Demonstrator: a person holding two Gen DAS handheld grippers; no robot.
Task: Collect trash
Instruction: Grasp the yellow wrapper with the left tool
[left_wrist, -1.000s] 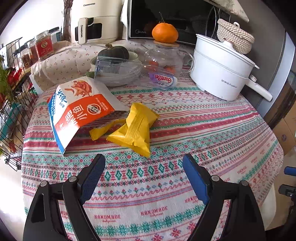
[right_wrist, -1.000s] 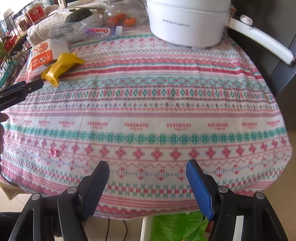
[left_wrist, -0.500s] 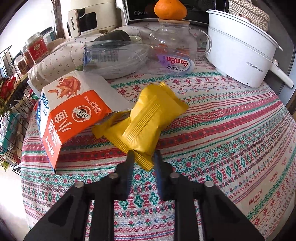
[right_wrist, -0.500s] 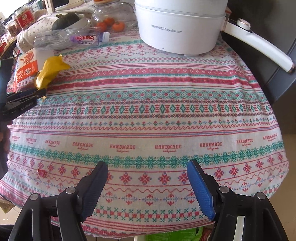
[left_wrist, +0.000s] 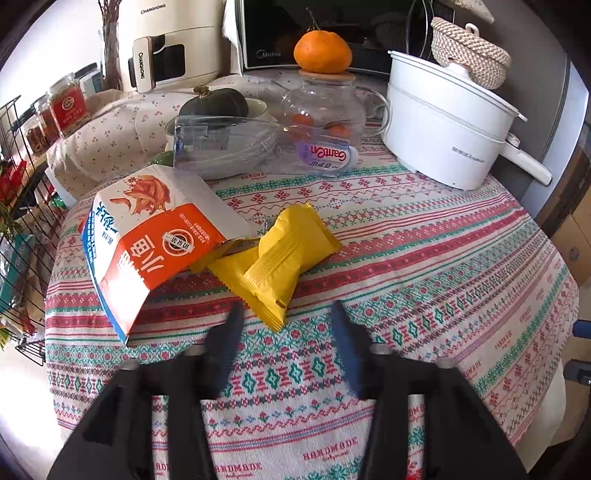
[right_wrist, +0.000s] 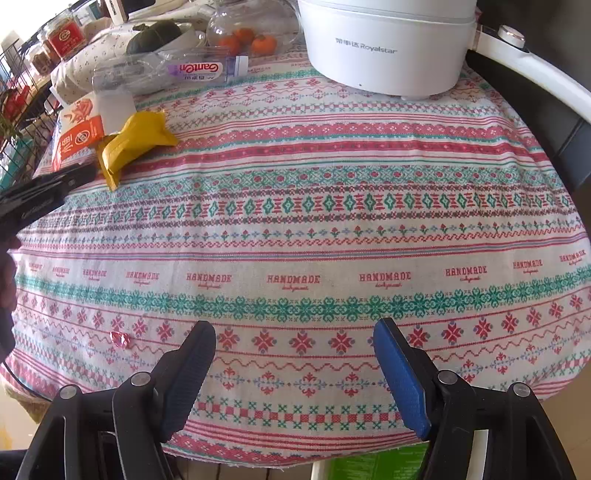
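Both grippers are held empty: the left gripper (left_wrist: 284, 314) gapes at the yellow wrapper's (left_wrist: 275, 254) near corner on the tablecloth (left_wrist: 424, 258) (beside the orange box (left_wrist: 147, 236)); the crimped edge should be pinched squarely. The right gripper (right_wrist: 293, 339) is spread wide.

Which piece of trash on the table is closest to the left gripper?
The yellow wrapper: its corner lies just ahead of the left gripper, while the orange snack bag and the plastic bottle lie farther off.

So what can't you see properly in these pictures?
- Left gripper: blurred in the left wrist view; mostly cut off at the right wrist view's left edge.
- Second yellow wrapper: mostly hidden under the orange-and-white snack bag.
- Green thing below the table: hidden behind the patterned tablecloth.
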